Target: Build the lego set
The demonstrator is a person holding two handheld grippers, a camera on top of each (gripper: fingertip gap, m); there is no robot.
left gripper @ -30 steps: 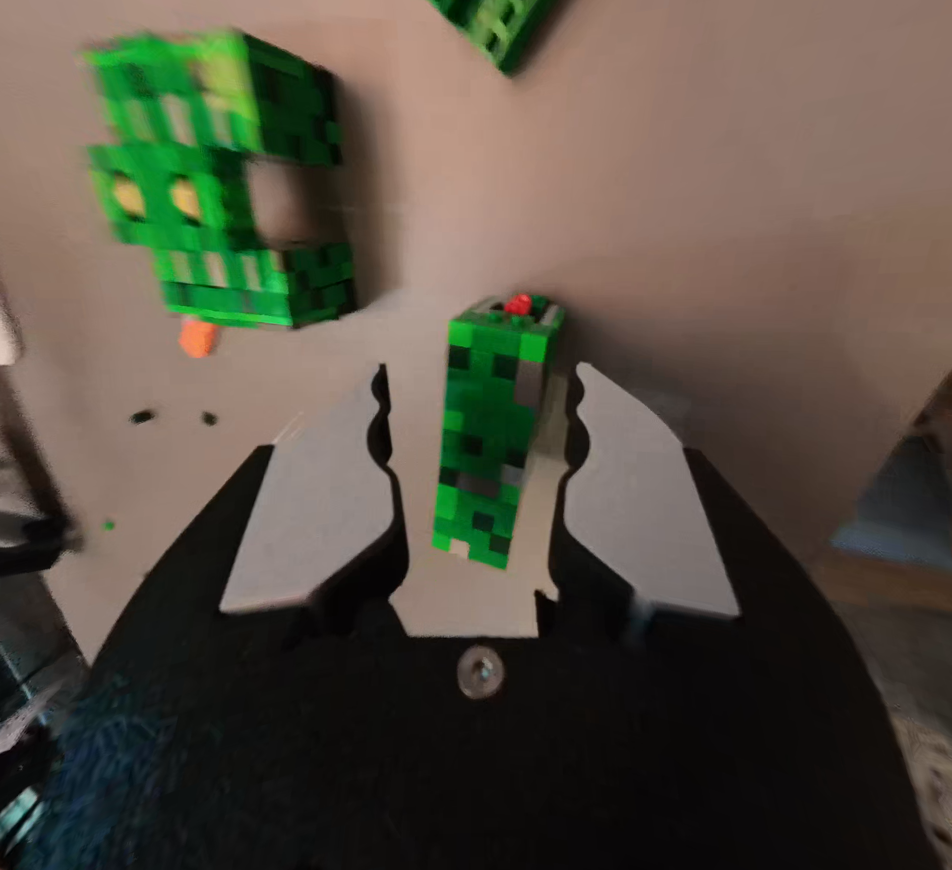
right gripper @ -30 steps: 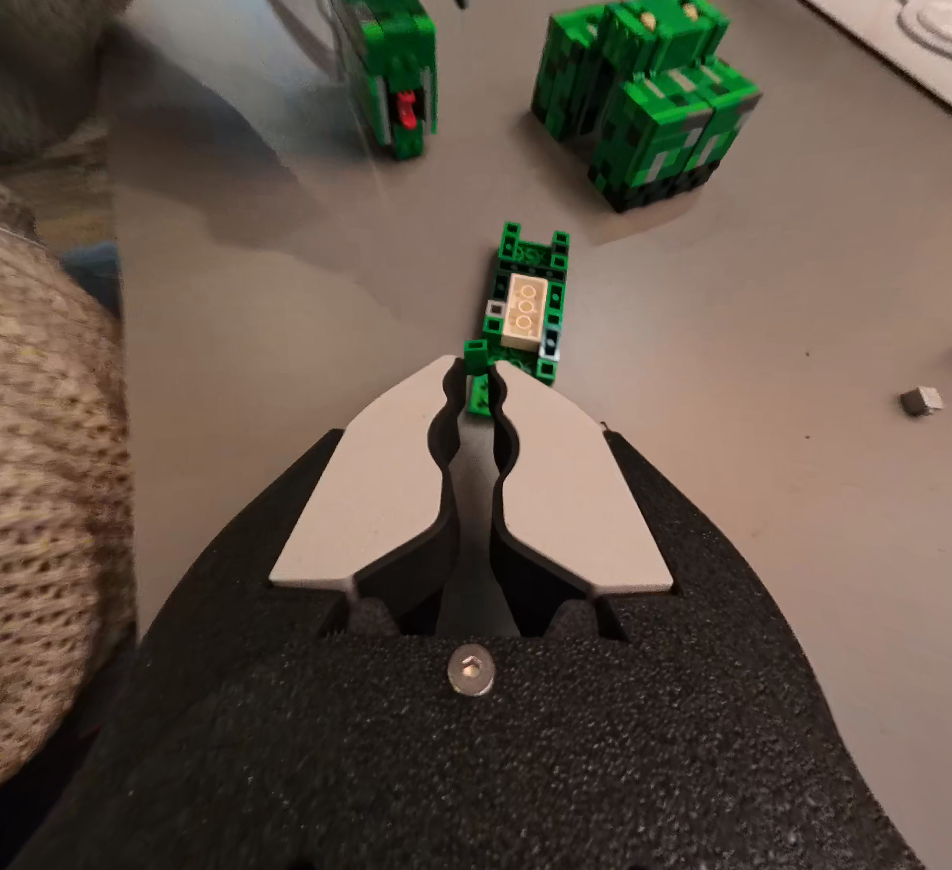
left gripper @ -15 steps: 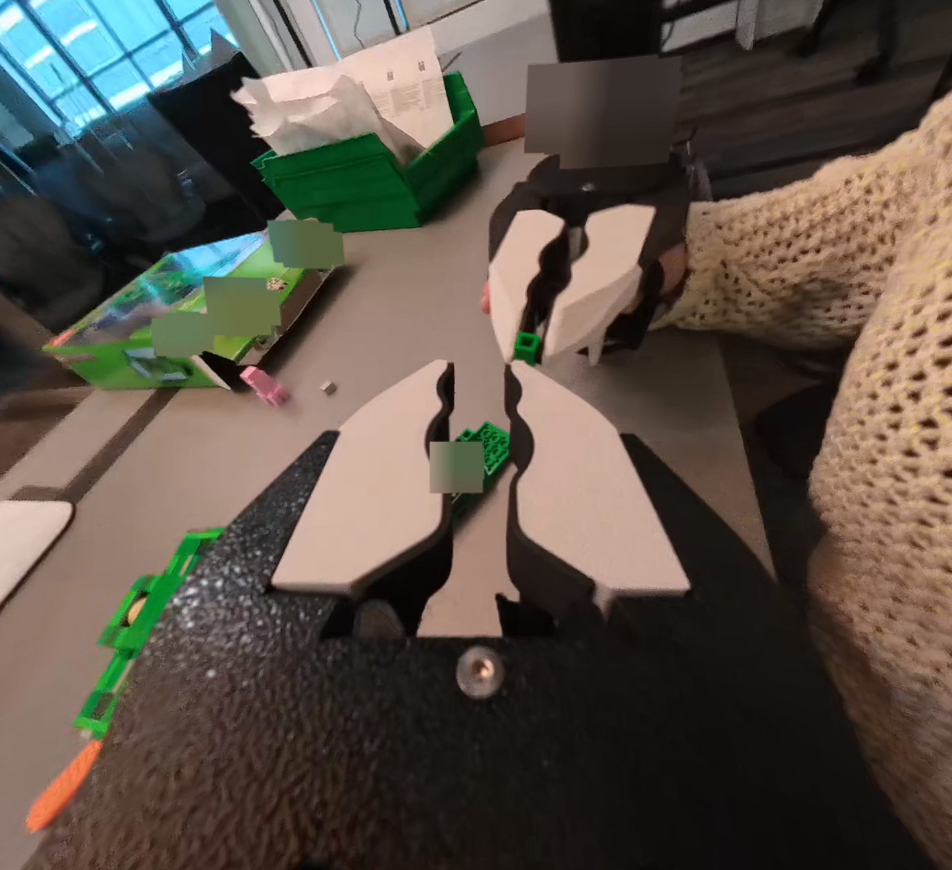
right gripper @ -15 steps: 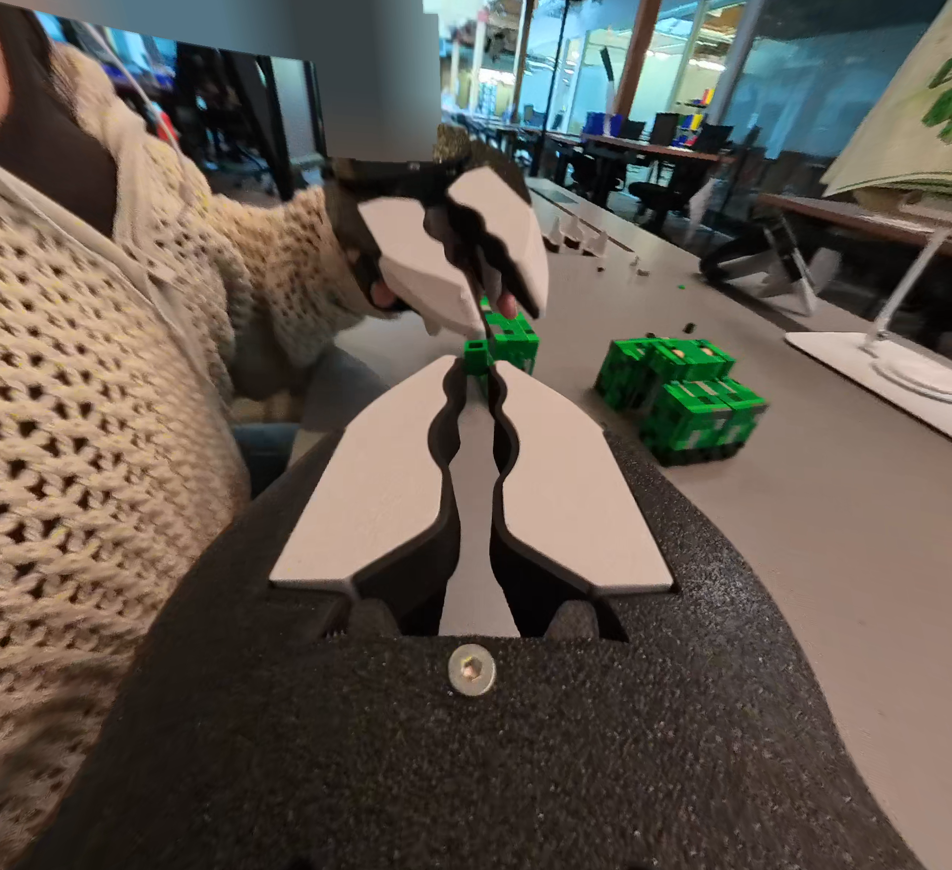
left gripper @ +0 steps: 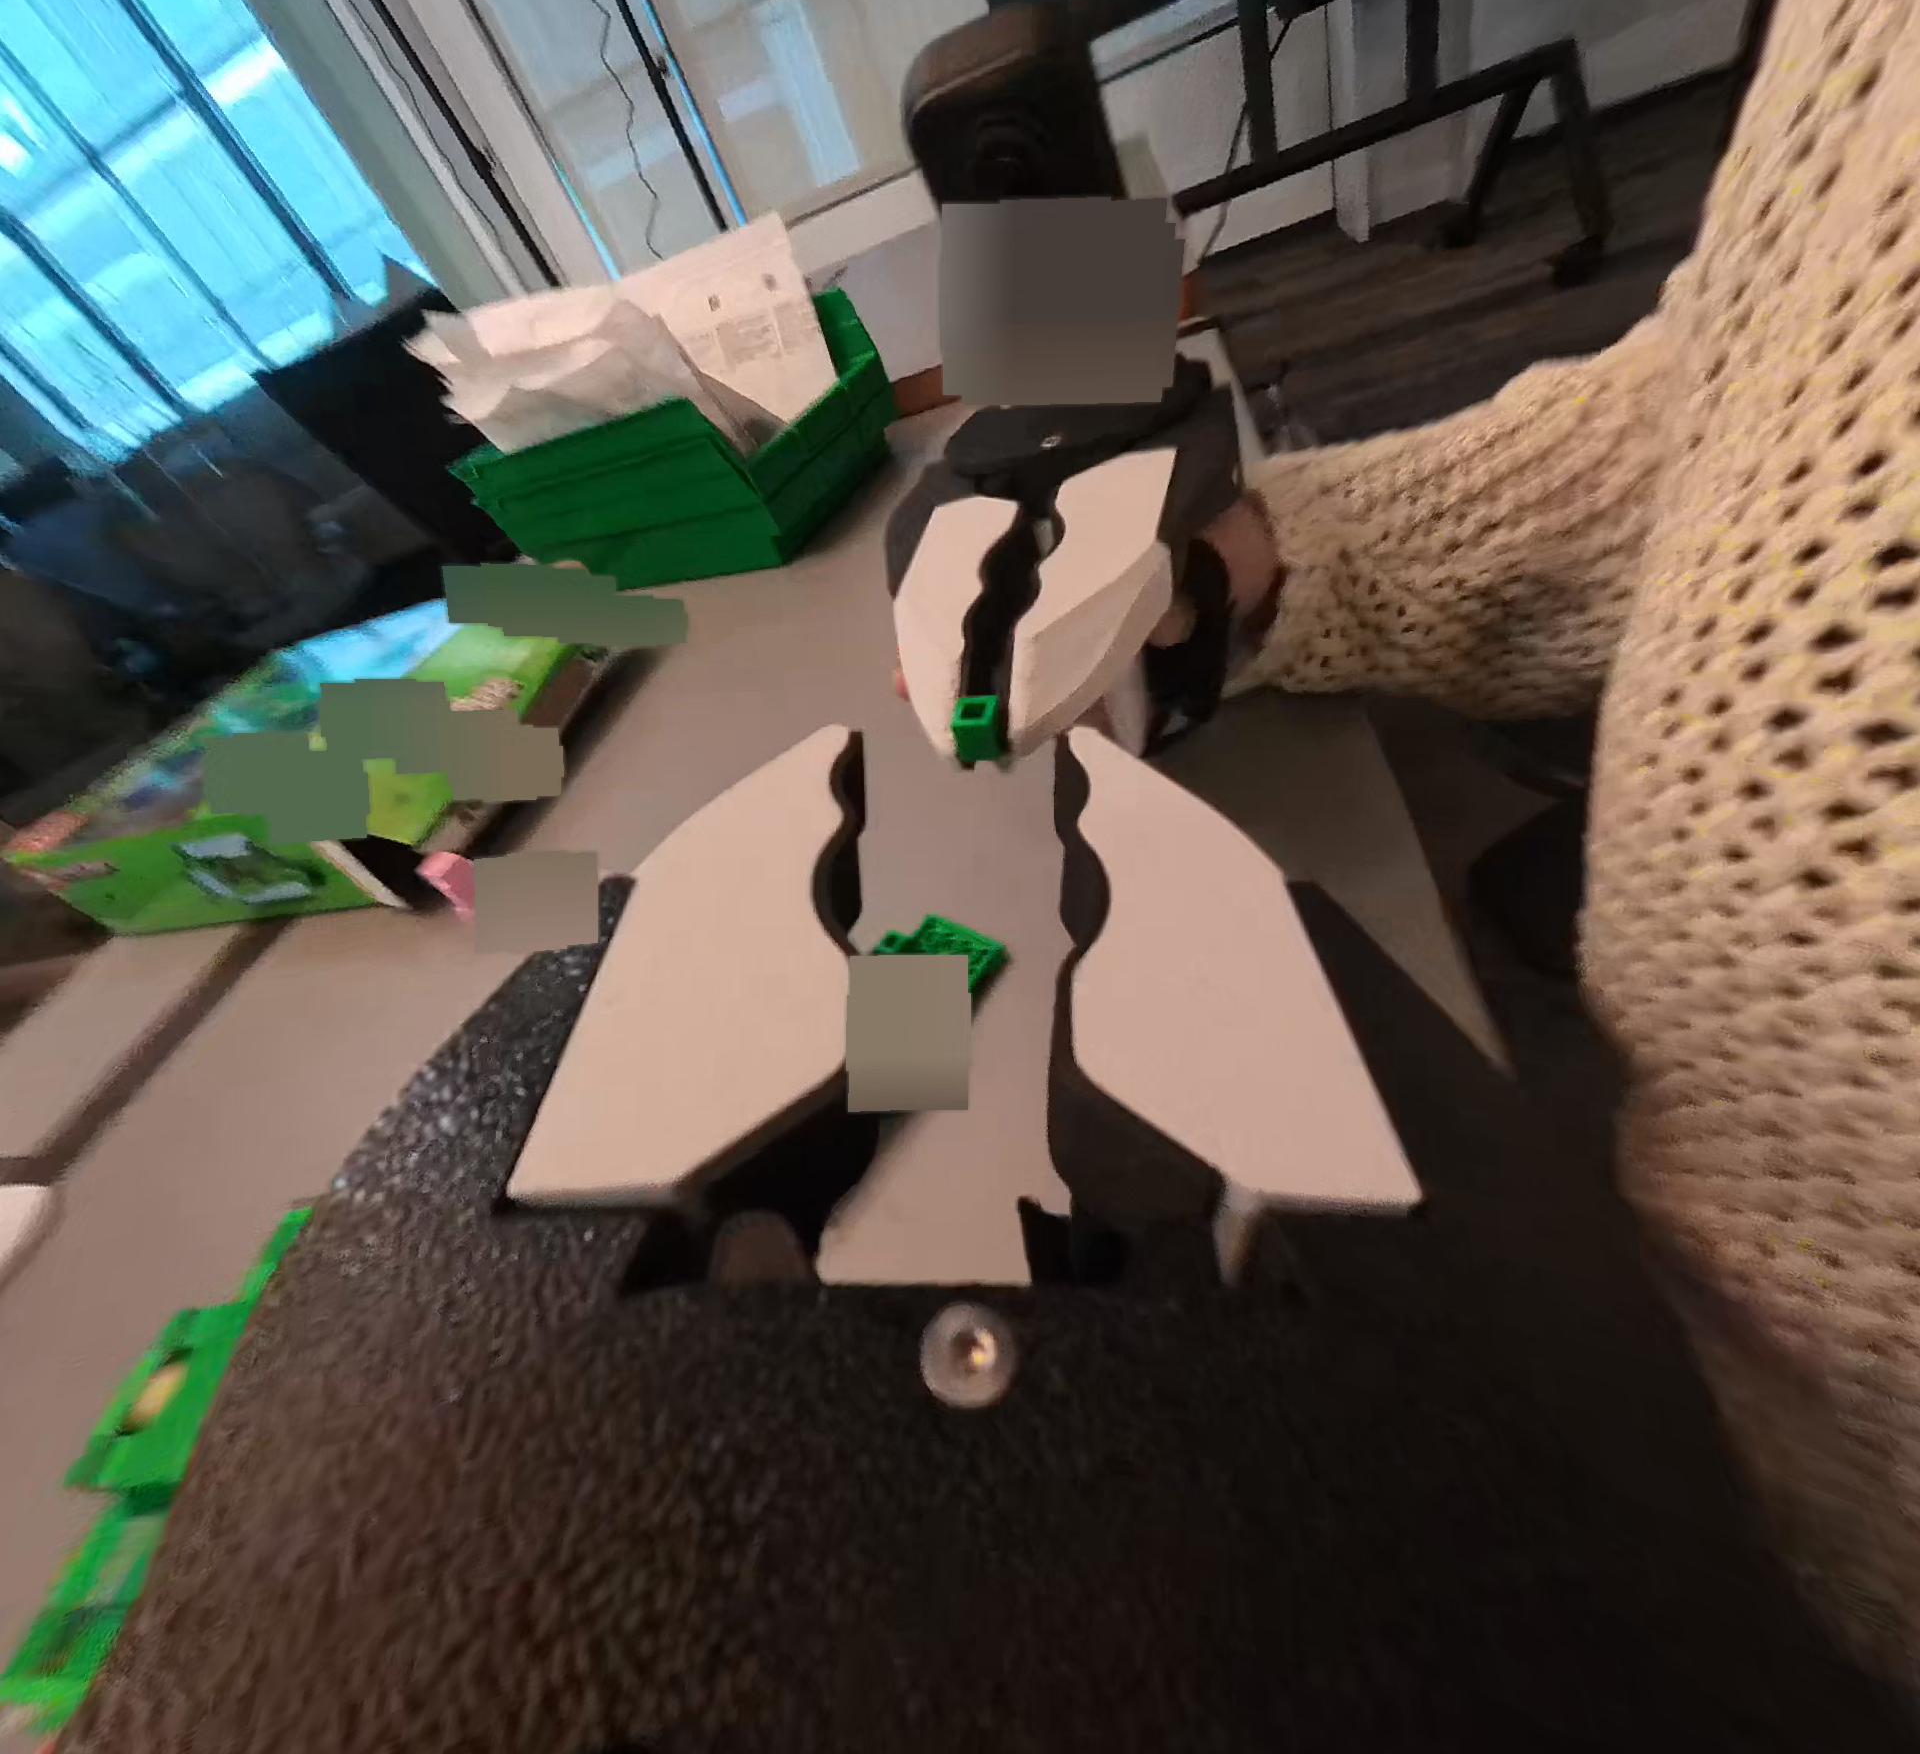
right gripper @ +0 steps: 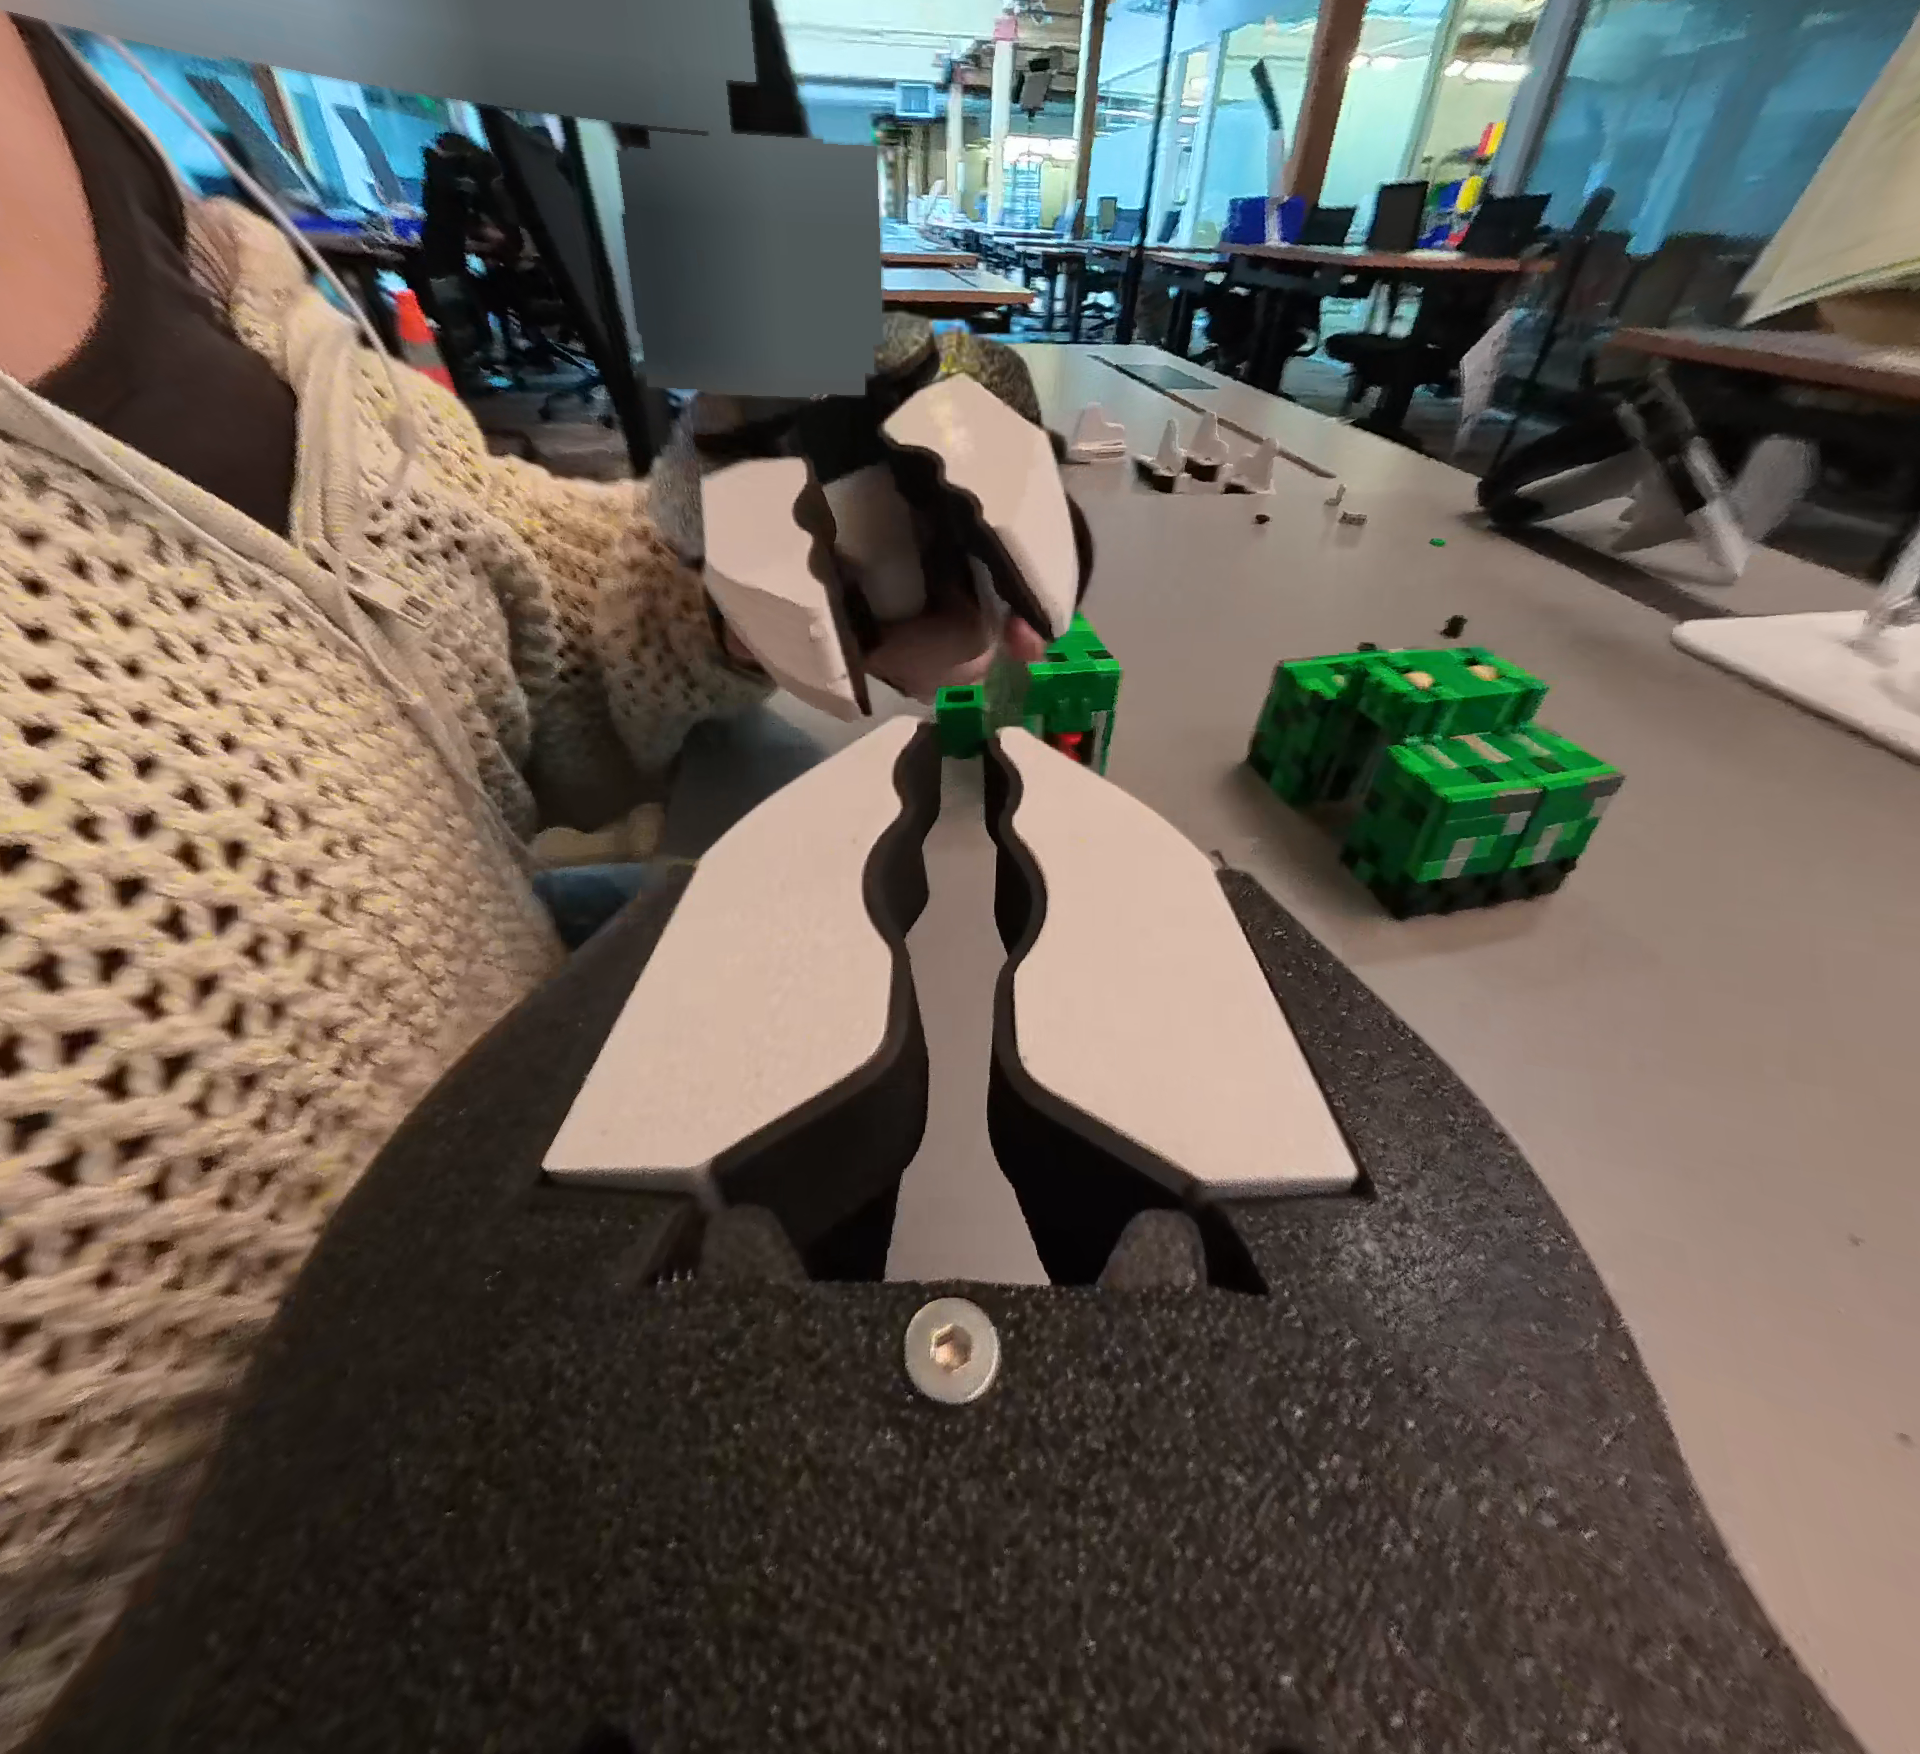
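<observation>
My left gripper (left gripper: pixel 963 740) is open, its jaws well apart. A green pillar block (left gripper: pixel 940 948) shows between and below them, and I cannot tell whether a finger touches it. In the right wrist view the left gripper (right gripper: pixel 951 665) faces me, with that pillar (right gripper: pixel 1075 702), which has a red part, at its tip. My right gripper (right gripper: pixel 961 733) is shut on a small green brick (right gripper: pixel 958 717) and holds it up right in front of the left fingertips. The left wrist view shows the right gripper (left gripper: pixel 982 738) and the brick (left gripper: pixel 977 728) too.
A large green block build (right gripper: pixel 1423 769) stands on the grey table (right gripper: pixel 1662 1029) to the right. A green bin with papers (left gripper: pixel 675 478), the set's box (left gripper: pixel 260 831) and a pink piece (left gripper: pixel 447 873) lie beyond. A person's knit sleeve (left gripper: pixel 1662 561) fills the right. My two grippers' fingertips are within a few centimetres of each other.
Both grippers rose from the table and turned to face each other. The left jaws closed in around the pillar, then widened in the last half second. The right keeps its small brick.
</observation>
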